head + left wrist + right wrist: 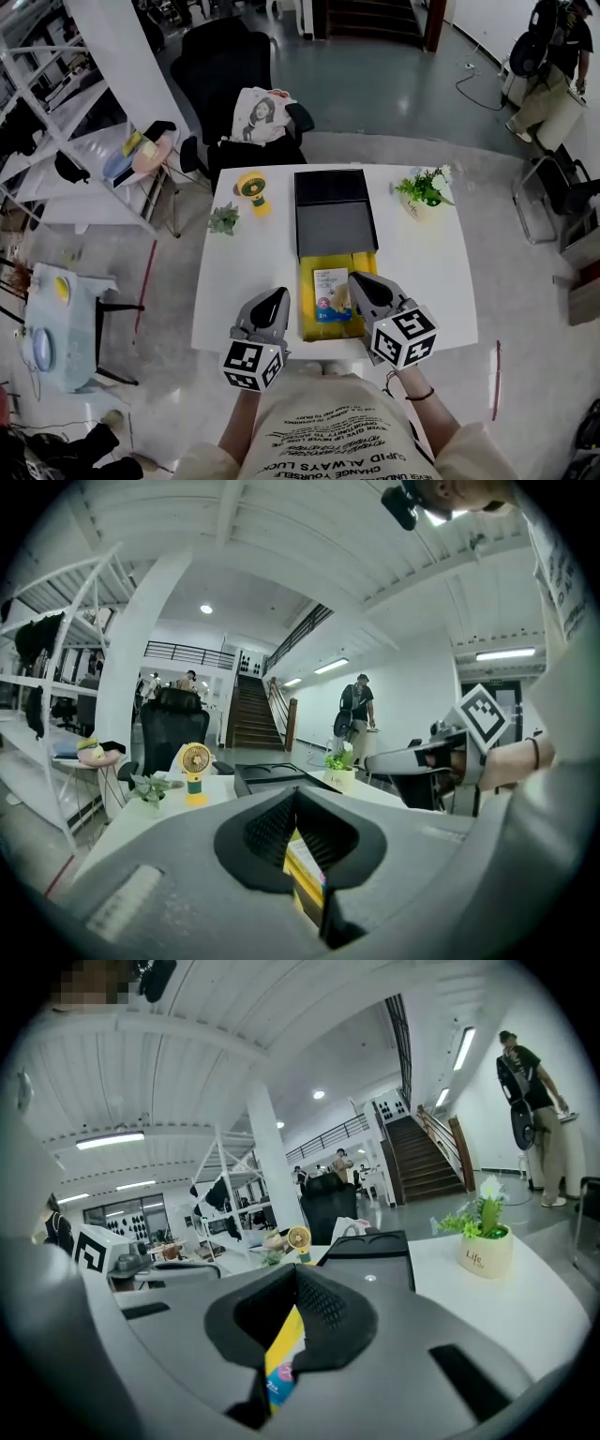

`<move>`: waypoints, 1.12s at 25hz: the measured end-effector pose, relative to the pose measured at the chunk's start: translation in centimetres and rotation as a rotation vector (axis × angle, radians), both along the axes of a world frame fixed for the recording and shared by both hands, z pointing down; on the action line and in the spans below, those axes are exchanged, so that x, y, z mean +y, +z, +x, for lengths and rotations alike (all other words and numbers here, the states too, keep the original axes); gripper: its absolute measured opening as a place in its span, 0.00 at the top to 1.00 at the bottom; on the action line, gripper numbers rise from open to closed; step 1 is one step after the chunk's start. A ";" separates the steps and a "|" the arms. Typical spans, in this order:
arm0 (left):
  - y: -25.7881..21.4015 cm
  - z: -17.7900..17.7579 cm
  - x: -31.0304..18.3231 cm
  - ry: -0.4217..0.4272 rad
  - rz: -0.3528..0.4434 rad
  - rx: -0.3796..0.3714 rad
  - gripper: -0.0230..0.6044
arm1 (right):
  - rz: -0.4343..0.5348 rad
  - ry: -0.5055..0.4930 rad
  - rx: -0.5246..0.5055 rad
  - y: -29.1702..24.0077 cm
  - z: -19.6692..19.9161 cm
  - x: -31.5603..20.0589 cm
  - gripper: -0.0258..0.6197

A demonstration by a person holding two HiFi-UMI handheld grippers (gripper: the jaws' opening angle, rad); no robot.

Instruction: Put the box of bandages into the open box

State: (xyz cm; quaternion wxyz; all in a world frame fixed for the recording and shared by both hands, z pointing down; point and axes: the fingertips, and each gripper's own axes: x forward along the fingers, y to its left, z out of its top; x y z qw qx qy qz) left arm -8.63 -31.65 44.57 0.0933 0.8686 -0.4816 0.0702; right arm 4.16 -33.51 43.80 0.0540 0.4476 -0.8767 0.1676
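The bandage box [331, 292], white with blue and yellow print, lies flat inside the yellow open box [306, 314] at the table's near edge. The box's black lid part [334, 211] stretches away behind it. My left gripper [276, 298] hangs just left of the yellow box, and its jaws meet with nothing between them. My right gripper [356, 281] hovers over the box's right side, also shut and empty. In the left gripper view, yellow shows below the closed left gripper [296, 794]. In the right gripper view, the bandage box [280, 1372] shows under the shut right gripper [295, 1274].
On the white table [422, 281] stand a yellow fan [253, 190], a small green plant [224, 218] and a potted plant [424, 192]. A black chair [225, 66] with a printed bag sits behind the table. White shelves [56, 141] stand at the left, and a person [553, 66] is far right.
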 end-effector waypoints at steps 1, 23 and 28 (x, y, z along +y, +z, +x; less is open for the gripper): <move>-0.4 -0.2 -0.1 -0.006 0.012 0.002 0.93 | 0.016 0.002 -0.005 -0.4 0.2 0.0 0.95; -4.3 -3.6 -1.1 -0.112 0.138 -0.021 0.93 | 0.157 0.102 -0.069 -4.0 3.6 -0.9 0.96; -4.1 -3.8 -1.0 -0.116 0.138 -0.037 0.93 | 0.163 0.116 -0.064 -4.0 3.9 -0.9 0.96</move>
